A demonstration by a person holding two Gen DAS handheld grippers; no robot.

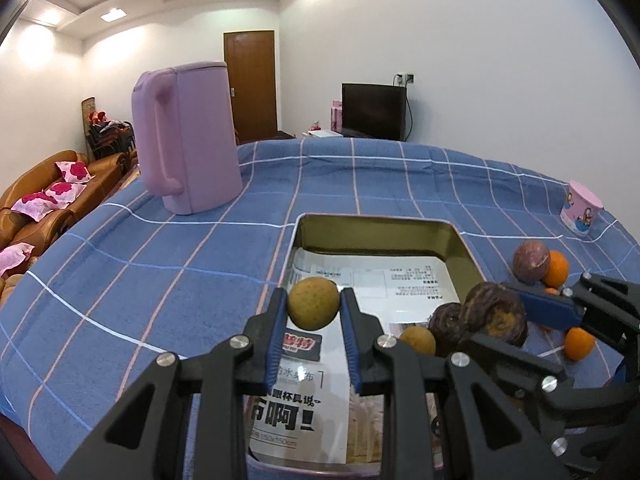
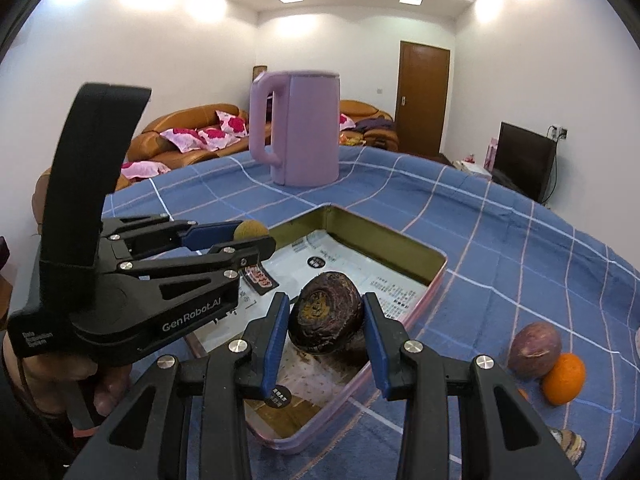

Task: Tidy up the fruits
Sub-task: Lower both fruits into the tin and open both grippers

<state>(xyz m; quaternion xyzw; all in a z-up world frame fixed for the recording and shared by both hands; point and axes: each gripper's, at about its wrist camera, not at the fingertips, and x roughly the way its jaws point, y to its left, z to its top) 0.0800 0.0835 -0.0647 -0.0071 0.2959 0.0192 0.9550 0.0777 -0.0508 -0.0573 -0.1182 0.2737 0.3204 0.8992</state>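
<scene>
My left gripper [image 1: 314, 308] is shut on a small yellow-green fruit [image 1: 314, 303] and holds it above the left side of the open metal tin [image 1: 376, 224]. It also shows in the right wrist view [image 2: 250, 236], with the fruit [image 2: 250, 230]. My right gripper [image 2: 326, 320] is shut on a wrinkled dark purple fruit [image 2: 326, 312] over the tin [image 2: 400, 240]; the left wrist view shows it too [image 1: 496, 314]. Inside the tin lie another dark wrinkled fruit [image 1: 446, 322] and a small yellow-brown one [image 1: 418, 340].
A purple passion fruit [image 2: 534, 344] and oranges [image 2: 564, 378] lie on the blue checked cloth right of the tin. A lilac kettle [image 1: 186, 136] stands at the back left. A pink paper cup [image 1: 580, 208] sits at the far right. Printed paper lines the tin.
</scene>
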